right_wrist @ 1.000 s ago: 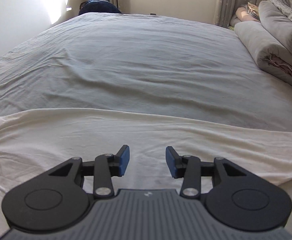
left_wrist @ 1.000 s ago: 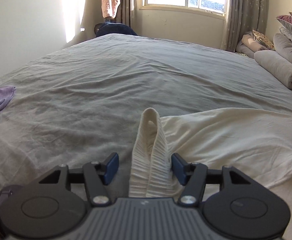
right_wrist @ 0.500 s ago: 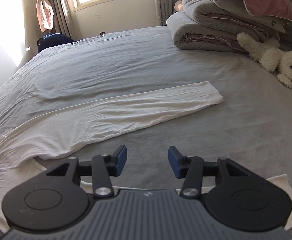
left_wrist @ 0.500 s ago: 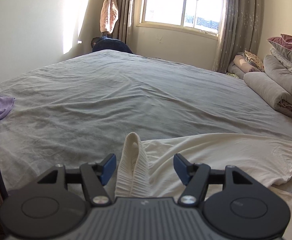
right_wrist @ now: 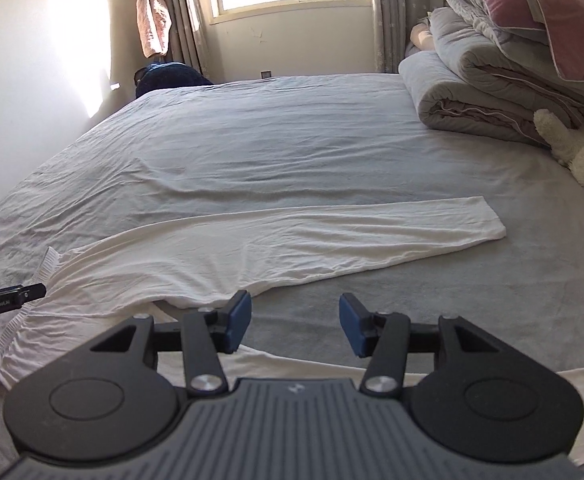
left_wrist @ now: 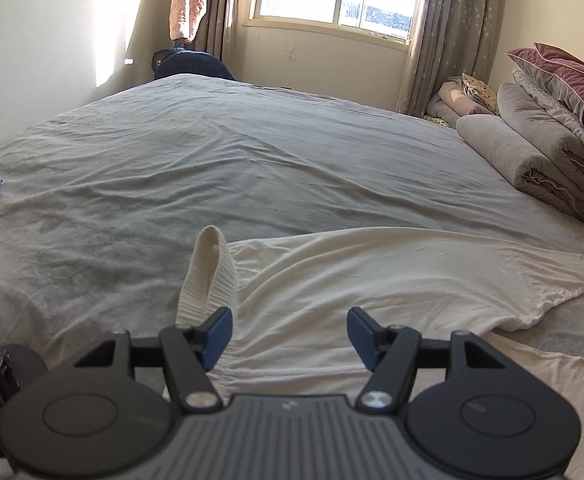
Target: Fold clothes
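Since earlier, right gripper (right_wrist: 295,325) swings toward the long sleeve (right_wrist: 332,236), jaws just widening, empty; left gripper (left_wrist: 289,334) spread over the white garment (left_wrist: 372,280), ribbed cuff (left_wrist: 207,276) outside its left pad.

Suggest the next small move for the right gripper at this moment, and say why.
Probably reach forward to the sleeve cuff and pinch it, to fold the sleeve back over the white shirt. The long sleeve lies flat and fully stretched across the grey bed sheet, and the right gripper hangs open and empty just short of it. Its jaws have just been opening.
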A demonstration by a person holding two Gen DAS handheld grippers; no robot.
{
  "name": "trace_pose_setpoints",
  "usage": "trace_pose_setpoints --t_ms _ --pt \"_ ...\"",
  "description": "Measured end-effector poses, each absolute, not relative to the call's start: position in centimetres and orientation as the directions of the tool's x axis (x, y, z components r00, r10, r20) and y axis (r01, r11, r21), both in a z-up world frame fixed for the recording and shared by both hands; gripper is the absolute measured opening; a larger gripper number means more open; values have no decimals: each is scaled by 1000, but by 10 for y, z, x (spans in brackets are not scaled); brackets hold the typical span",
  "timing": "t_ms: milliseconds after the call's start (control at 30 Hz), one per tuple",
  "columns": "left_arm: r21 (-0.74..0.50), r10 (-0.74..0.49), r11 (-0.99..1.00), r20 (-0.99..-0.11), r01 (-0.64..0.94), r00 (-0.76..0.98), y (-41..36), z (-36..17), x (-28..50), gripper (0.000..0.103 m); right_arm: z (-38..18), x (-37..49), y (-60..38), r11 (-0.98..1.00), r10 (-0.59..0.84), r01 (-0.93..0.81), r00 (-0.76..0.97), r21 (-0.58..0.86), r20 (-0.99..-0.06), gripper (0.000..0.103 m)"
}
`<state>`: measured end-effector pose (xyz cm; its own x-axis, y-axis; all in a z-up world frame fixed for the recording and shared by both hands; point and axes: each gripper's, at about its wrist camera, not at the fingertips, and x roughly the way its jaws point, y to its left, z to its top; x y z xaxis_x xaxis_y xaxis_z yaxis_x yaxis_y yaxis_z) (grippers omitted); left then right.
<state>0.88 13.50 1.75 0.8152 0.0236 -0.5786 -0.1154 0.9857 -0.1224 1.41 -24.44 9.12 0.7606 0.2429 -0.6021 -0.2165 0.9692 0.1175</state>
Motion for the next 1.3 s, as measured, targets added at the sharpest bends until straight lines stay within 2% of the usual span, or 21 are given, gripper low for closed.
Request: trace_pose_setpoints --t_ms 467,567,633,1167,1300 --pt "-133 42 977 -643 -165 765 151 5 23 65 79 69 -137 876 401 -481 683 36 -611 57" --pt "-117 49 980 -648 -163 760 150 2 27 66 75 80 -116 831 453 -556 649 26 -611 63" --pt "-110 56 980 -652 -167 756 151 1 29 66 72 88 -99 803 471 -596 630 5 -617 64" --pt "-63 122 974 -661 -217 741 161 -8 42 66 38 164 -20 677 433 -719 565 -161 -702 64" --pt "-92 111 969 -667 -228 737 166 -8 42 66 27 183 -13 676 392 -712 567 -192 -724 64"
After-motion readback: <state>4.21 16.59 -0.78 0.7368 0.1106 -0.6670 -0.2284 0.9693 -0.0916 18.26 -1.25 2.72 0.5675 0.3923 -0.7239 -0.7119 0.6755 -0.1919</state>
